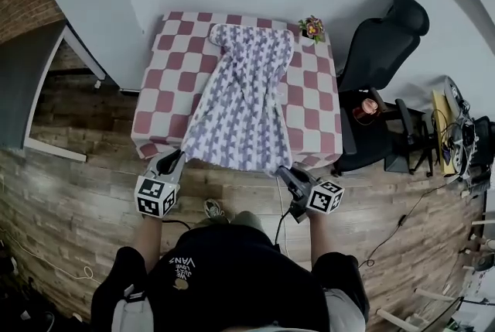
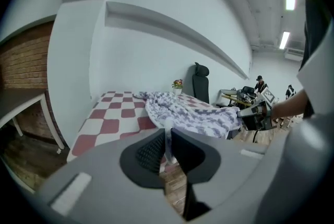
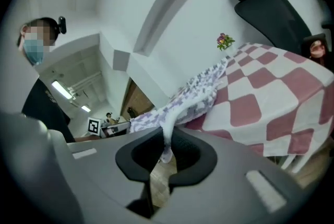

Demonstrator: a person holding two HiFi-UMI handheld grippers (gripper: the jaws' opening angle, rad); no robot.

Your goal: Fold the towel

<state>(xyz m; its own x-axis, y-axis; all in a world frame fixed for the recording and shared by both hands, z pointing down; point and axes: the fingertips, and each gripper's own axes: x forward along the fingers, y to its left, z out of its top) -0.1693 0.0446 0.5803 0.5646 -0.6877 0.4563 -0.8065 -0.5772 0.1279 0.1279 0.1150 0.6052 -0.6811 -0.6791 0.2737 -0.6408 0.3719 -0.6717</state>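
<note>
Both corners gripped, you: left gripper [image 1: 175, 162] pinched tight on towel [image 1: 246, 87] near-left corner, right gripper [image 1: 285, 174] likewise on near-right. Towel stretched lengthwise over checkered surface [image 1: 164, 83]. No fold yet; near edge to carry across to far end.

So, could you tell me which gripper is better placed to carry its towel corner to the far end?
Right, marginally. Both the left gripper and right gripper are shut on near corners of the towel, but the right's edge runs straight back; the left's slants.
</note>
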